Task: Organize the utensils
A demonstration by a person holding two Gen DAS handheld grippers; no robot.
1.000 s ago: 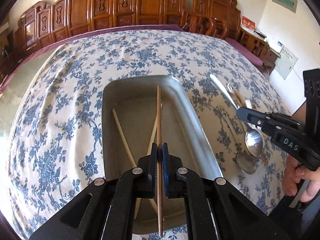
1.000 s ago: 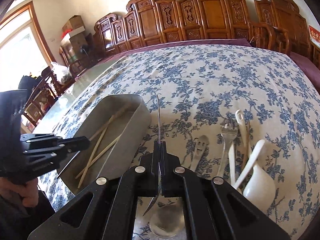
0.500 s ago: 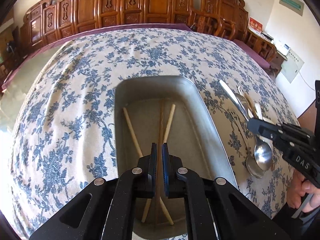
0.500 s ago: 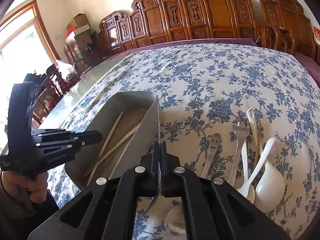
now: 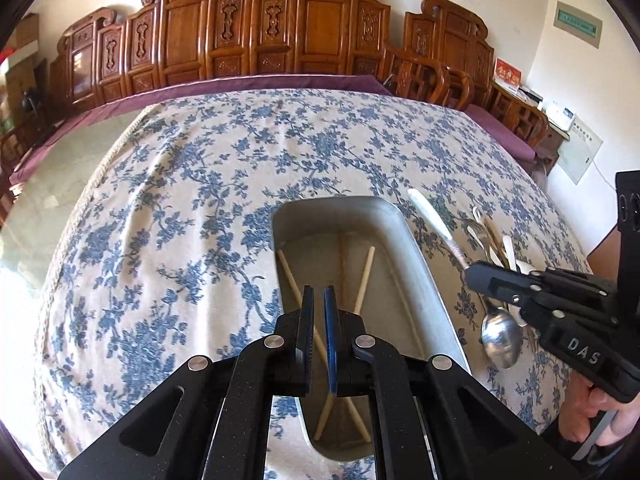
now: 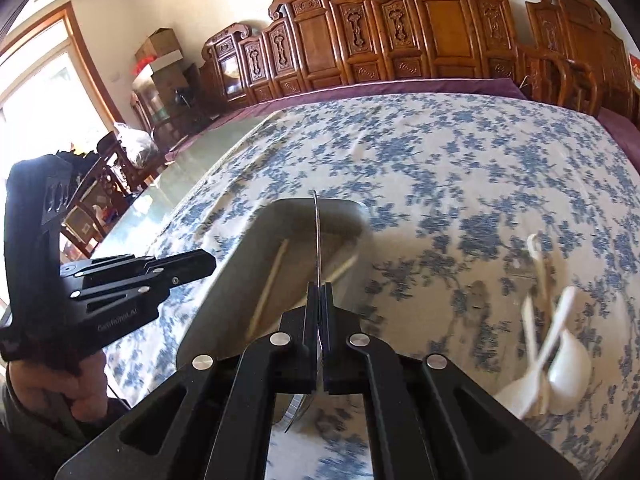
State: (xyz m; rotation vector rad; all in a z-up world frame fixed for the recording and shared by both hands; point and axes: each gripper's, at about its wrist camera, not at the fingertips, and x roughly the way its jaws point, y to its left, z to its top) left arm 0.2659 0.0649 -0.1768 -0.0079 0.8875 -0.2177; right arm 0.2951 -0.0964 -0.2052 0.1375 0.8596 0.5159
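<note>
A metal tray sits on the flowered cloth with three chopsticks lying in it. One of them is a darker chopstick. My left gripper hovers over the tray's near left part. Its pads stand a narrow slit apart with nothing between them. My right gripper is shut on the handle of a metal spoon. The spoon hangs in the air by the tray's right rim, bowl toward me.
On the cloth right of the tray lie a fork and other metal utensils and white plastic spoons. Carved wooden chairs line the table's far side. A hand holds the left gripper's handle at the near left.
The dark chopstick left my left gripper and now lies in the tray. That gripper drew back and up. My right gripper carried the spoon left toward the tray.
</note>
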